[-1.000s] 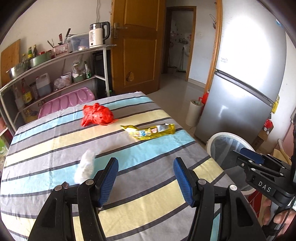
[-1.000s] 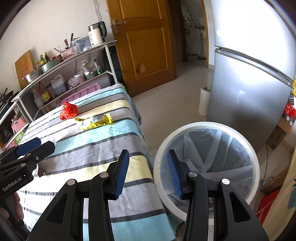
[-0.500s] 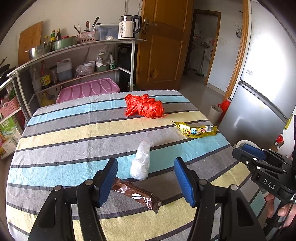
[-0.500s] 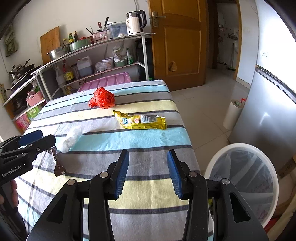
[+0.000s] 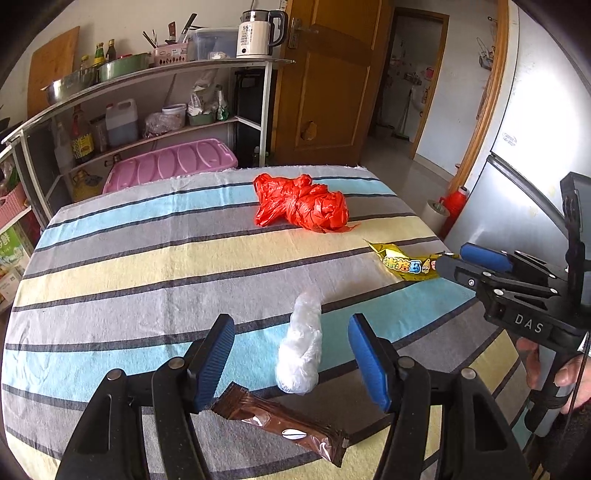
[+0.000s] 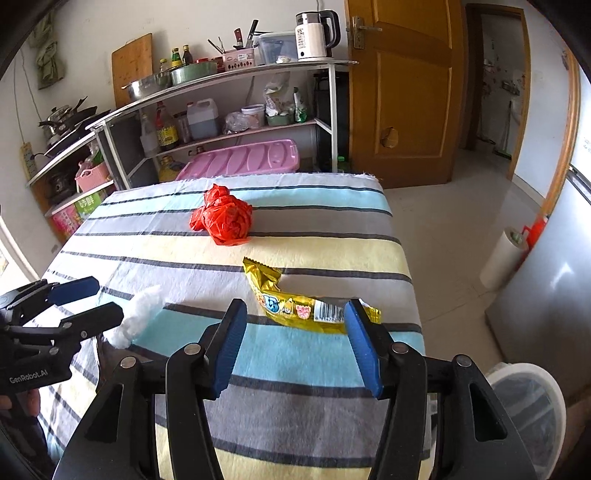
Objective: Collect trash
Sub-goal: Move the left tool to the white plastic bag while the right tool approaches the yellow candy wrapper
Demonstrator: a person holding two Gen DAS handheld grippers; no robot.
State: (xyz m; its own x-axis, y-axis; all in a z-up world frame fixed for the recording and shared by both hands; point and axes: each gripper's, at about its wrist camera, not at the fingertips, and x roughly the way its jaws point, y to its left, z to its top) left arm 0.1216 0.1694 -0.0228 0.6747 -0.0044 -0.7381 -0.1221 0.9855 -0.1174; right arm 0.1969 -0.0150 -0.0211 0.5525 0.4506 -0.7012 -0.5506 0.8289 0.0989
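Observation:
On the striped tablecloth [image 5: 129, 266] lie a crumpled red plastic bag [image 5: 303, 203] [image 6: 223, 218], a yellow snack wrapper [image 5: 406, 264] [image 6: 295, 302], a white crumpled plastic wad [image 5: 301, 343] [image 6: 140, 310] and a brown wrapper [image 5: 280, 432]. My left gripper [image 5: 291, 362] is open and empty, with the white wad between its fingers and the brown wrapper just below. My right gripper [image 6: 293, 347] is open and empty, just short of the yellow wrapper. A white bin [image 6: 528, 410] with a clear liner stands on the floor at the table's right.
A metal shelf rack [image 5: 147, 110] with bottles, pots and a kettle [image 5: 258, 33] stands behind the table, a pink lid [image 5: 170, 164] leaning on it. A wooden door [image 6: 402, 85] and a grey fridge [image 5: 524, 147] are to the right.
Both grippers swung left from the bin side toward the table and moved closer to the trash. The white wad now sits between the left fingers; the yellow wrapper lies just ahead of the right ones.

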